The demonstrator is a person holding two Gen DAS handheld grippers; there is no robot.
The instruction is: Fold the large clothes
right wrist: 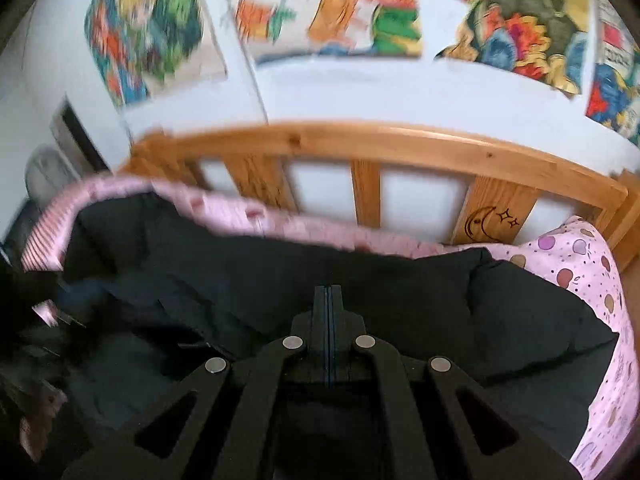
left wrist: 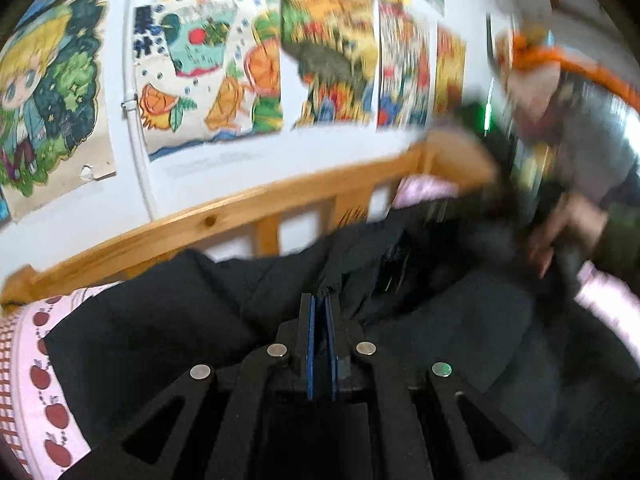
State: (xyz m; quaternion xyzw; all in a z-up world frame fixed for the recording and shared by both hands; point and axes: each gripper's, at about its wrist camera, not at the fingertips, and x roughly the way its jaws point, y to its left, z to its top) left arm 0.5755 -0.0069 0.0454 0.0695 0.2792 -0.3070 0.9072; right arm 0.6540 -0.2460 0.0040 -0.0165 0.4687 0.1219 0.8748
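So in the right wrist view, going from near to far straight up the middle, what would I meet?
Right gripper, jaws shut → black garment → pink bedsheet edge → wooden bed rail → white wall → colourful drawings.

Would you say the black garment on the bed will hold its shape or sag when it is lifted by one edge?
Probably sag: the black garment lies in soft folds on the pink sheet. Where the left gripper pinches it, the cloth bunches, suggesting floppy fabric. Its puffy bulges hint at padding, so perhaps bulky but light.
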